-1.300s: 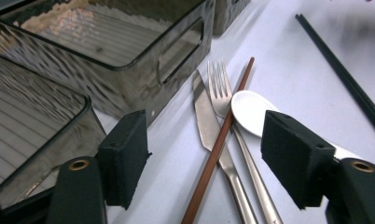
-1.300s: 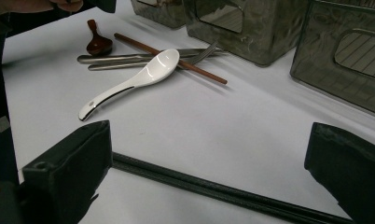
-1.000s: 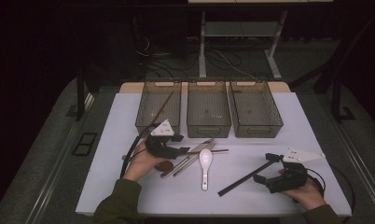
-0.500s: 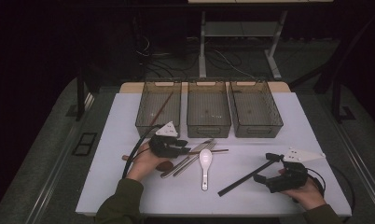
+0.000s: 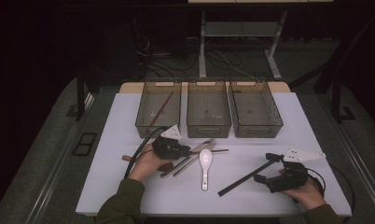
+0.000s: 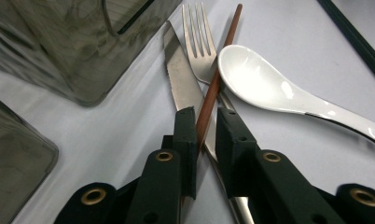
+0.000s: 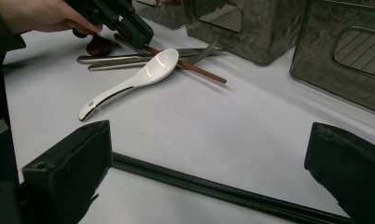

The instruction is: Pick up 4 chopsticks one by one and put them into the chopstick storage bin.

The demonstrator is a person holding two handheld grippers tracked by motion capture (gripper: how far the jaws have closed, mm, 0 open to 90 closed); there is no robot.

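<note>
A brown chopstick (image 6: pixel 223 56) lies across a steel fork (image 6: pixel 197 37) and knife (image 6: pixel 178 70), beside a white spoon (image 6: pixel 260 79). My left gripper (image 6: pixel 205 114) straddles this chopstick. Its jaws have just been closing and stand narrow, with a sliver of gap at the right pad. From above, the left gripper (image 5: pixel 190 150) points right over the cutlery pile. My right gripper (image 7: pixel 209 135) stands wide open at the table's front right, over a black chopstick (image 7: pixel 223 189) that lies flat between its jaws. In the high view the black chopstick (image 5: pixel 241 179) slants toward the spoon (image 5: pixel 205 161).
Three smoky clear bins stand in a row behind the cutlery: left bin (image 5: pixel 157 130) with a brown chopstick (image 5: pixel 160 107) inside, middle bin (image 5: pixel 209 130) and right bin (image 5: pixel 258 130). A dark brown object (image 5: pixel 165 166) lies by the left hand. White tabletop (image 5: pixel 129 196) borders a dark floor.
The left gripper's jaws have drawn closer together around the brown chopstick, and the hand shifted slightly. The right hand and its gripper have stayed put.
</note>
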